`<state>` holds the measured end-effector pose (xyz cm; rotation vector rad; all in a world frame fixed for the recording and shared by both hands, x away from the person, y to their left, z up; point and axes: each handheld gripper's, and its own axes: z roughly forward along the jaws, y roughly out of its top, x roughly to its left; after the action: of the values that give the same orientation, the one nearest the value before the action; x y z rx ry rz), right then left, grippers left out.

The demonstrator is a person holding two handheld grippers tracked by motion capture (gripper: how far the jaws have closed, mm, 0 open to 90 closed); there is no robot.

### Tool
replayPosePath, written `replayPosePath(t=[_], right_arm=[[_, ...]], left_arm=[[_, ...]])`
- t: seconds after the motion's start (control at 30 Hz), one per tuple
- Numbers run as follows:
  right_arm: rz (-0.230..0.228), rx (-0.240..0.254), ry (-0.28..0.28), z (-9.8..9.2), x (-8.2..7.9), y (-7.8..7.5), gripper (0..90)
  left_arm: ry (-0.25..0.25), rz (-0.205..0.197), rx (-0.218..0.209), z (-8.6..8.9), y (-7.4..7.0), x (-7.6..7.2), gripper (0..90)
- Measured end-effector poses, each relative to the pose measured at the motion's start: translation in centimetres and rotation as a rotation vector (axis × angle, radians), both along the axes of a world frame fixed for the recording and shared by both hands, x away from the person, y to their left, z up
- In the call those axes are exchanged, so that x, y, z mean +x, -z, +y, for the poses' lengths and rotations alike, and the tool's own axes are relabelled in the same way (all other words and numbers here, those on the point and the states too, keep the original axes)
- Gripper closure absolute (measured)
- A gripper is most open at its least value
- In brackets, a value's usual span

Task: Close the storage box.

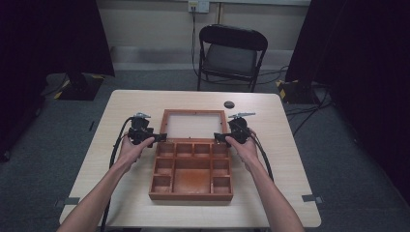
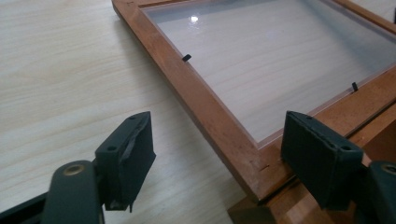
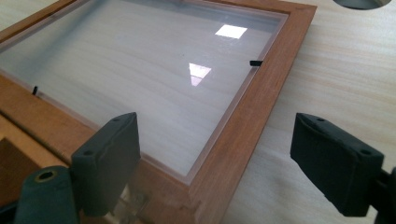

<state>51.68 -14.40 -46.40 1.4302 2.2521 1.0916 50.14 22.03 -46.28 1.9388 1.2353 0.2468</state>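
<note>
Jaws of both grippers straddle the glass lid (image 1: 194, 124) frame corners.

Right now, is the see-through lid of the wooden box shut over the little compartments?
No, the glass lid lies flat on the table behind the wooden box, and the compartments are uncovered.
</note>
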Motion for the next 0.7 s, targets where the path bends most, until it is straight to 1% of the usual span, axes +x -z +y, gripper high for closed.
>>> replayPosePath(t=[0.03,0.07,0.13,0.2,0.23,0.27,0.3,0.33,0.37,0.4,0.47,0.57,0.6,0.63,0.7], right_arm=[[0.002,0.003,0.002,0.0,0.1,0.1,14.5],[0.011,0.014,-0.006,0.1,0.2,0.2,14.4],[0.017,0.023,-0.006,0.0,0.3,0.2,14.2],[0.031,0.049,-0.008,0.0,0.4,0.4,14.0],[0.049,0.081,-0.003,0.0,0.5,0.6,13.9],[0.049,0.081,-0.003,0.0,0.5,0.6,13.9],[0.064,0.101,0.005,0.0,0.5,0.8,13.9],[0.066,0.119,0.001,0.1,0.5,0.9,13.0],[0.079,0.13,0.015,0.4,0.5,1.0,11.4],[0.079,0.13,0.015,0.4,0.5,1.0,11.4],[0.082,0.128,0.011,0.4,0.6,1.0,11.1],[0.107,0.168,0.016,0.2,0.7,1.4,11.5],[0.12,0.192,0.012,0.0,0.9,1.6,11.6],[0.12,0.192,0.012,0.0,0.9,1.6,11.6],[0.128,0.208,-0.001,0.0,1.0,1.7,11.6]], left_arm=[[0.008,0.002,-0.001,-0.1,0.0,0.0,23.3],[0.004,-0.001,-0.001,-0.3,0.1,0.1,20.7],[0.009,-0.002,0.003,-0.7,0.1,0.2,20.3],[0.011,0.001,-0.003,-1.0,0.2,0.3,19.4],[0.014,0.002,-0.003,-1.2,0.2,0.2,18.3],[0.014,0.001,-0.008,-1.4,0.3,0.3,18.3],[0.017,0.002,-0.009,-1.5,0.3,0.2,18.0],[0.018,-0.002,-0.012,-1.7,0.3,0.2,17.9],[0.019,-0.003,-0.009,-1.8,0.3,0.2,17.9],[0.013,-0.003,-0.012,-1.9,0.3,0.1,17.9],[0.014,0.001,-0.016,-2.1,0.3,0.1,17.3],[0.013,0.003,-0.022,-2.1,0.5,0.2,15.5],[0.013,0.002,-0.028,-2.0,0.5,0.2,15.2],[0.011,0.004,-0.03,-2.0,0.5,0.2,15.2],[0.015,0.01,-0.04,-1.9,0.6,0.3,14.7]])
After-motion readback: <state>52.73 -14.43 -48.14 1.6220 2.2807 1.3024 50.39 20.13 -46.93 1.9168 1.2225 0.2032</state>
